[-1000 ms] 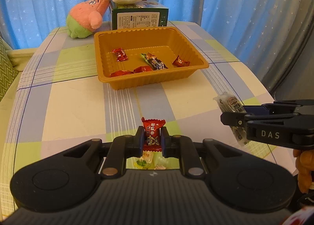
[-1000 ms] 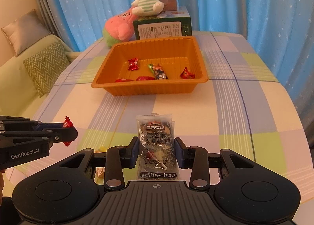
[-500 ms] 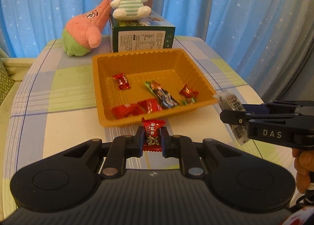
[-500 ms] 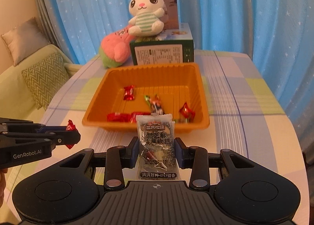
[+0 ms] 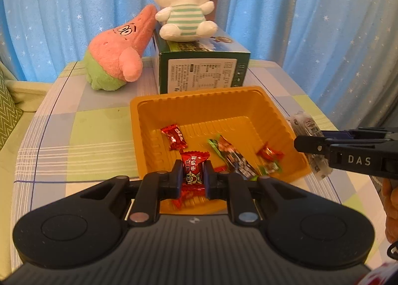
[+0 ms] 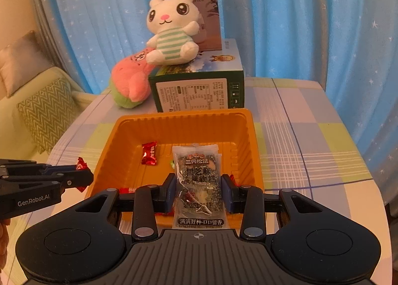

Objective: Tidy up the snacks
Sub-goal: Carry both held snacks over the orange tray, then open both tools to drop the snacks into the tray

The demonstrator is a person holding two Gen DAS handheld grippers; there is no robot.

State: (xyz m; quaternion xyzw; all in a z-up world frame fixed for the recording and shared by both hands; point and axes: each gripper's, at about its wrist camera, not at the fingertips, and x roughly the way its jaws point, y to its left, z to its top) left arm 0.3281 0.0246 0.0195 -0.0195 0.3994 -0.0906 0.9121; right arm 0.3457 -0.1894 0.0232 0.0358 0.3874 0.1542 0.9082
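An orange tray (image 5: pixel 154 115) (image 6: pixel 251 135) sits mid-table and holds several wrapped sweets, among them a red candy (image 5: pixel 174 137) (image 6: pixel 149 153) and a long green-and-dark bar (image 5: pixel 231 154). My left gripper (image 5: pixel 194 173) is shut on a red wrapped candy (image 5: pixel 194 169), which hangs over the tray's near edge. My right gripper (image 6: pixel 198 191) is shut on a clear packet of dark sesame cake (image 6: pixel 198 185), held over the tray's near right part. Each gripper shows from the side in the other view: the left gripper (image 6: pixel 82 175), the right gripper (image 5: pixel 302 144).
A green box (image 5: pixel 202 71) (image 6: pixel 199 88) stands just behind the tray with a white bunny plush (image 5: pixel 185 6) (image 6: pixel 171 31) on top. A pink star plush (image 5: pixel 119 53) (image 6: pixel 131 78) leans at its left. Blue curtains hang behind; a sofa cushion (image 6: pixel 47 113) lies left.
Both grippers have moved forward from the near table to above the tray's near edge, each keeping hold of its snack. The tray and plush toys now loom larger.
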